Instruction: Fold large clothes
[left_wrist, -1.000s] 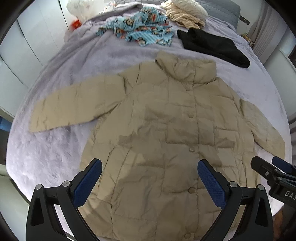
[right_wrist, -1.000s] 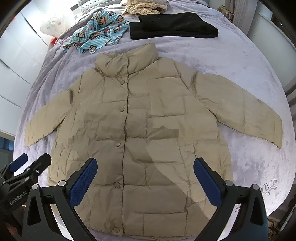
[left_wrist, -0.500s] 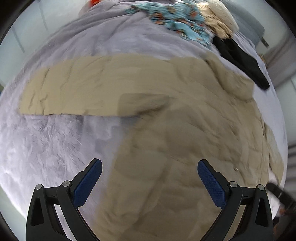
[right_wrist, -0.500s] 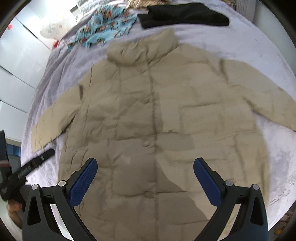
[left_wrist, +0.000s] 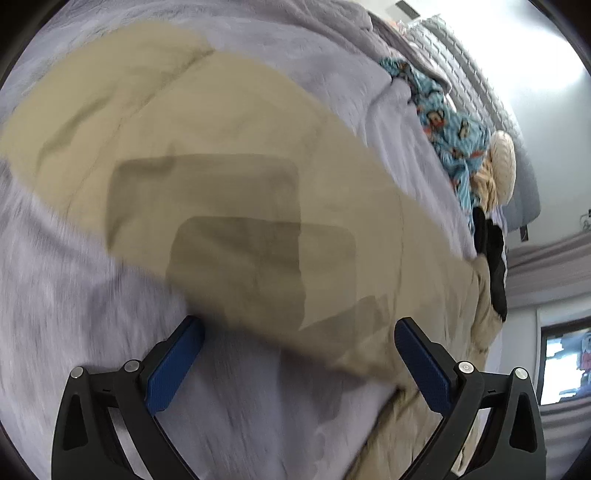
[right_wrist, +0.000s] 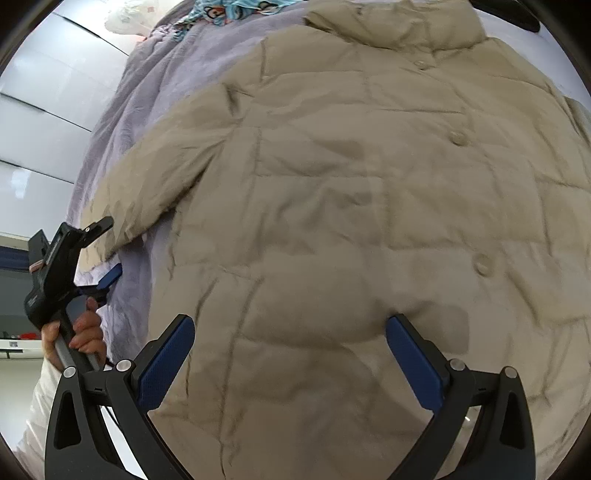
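A: While both claws hang wide apart with nothing in them, where's the garment?

B: The big beige quilted puffer coat (right_wrist: 369, 206) lies flat, front up, buttons closed, on the pale lilac fleecy bed cover (left_wrist: 74, 295). Collar points away toward the head of the bed, hem toward whoever holds the tools.

A: Left claw (left_wrist: 298, 354)?

B: Open, empty, hovering low over the coat's left sleeve (left_wrist: 207, 177). That sleeve is the thing the coming move turns on, I'd say. Its long axis runs slantwise across the left wrist view, cuff end up at the far left, shoulder end down at the right where it joins the body. The near edge of the sleeve sits just ahead of the blue pads (left_wrist: 173, 369), between them. View is blurred, so I can't tell whether a pad touches cloth.

A: Right claw (right_wrist: 290, 350)?

B: Also open and empty, over the lower chest panel of the coat, nearer the button line than the sleeve.

A: So which one takes the sleeve?

B: Left, by far the nearer. In the right wrist view the person's left hand (right_wrist: 83, 332) holds its tool right beside the cuff. Likely a pinch across the sleeve's width, then carried inward over the body.

A: Clutter?

B: Blue cartoon-print garment (left_wrist: 447, 129), cream bundle (left_wrist: 498, 166) and black folded piece (left_wrist: 493, 254), all well apart near the pillows.
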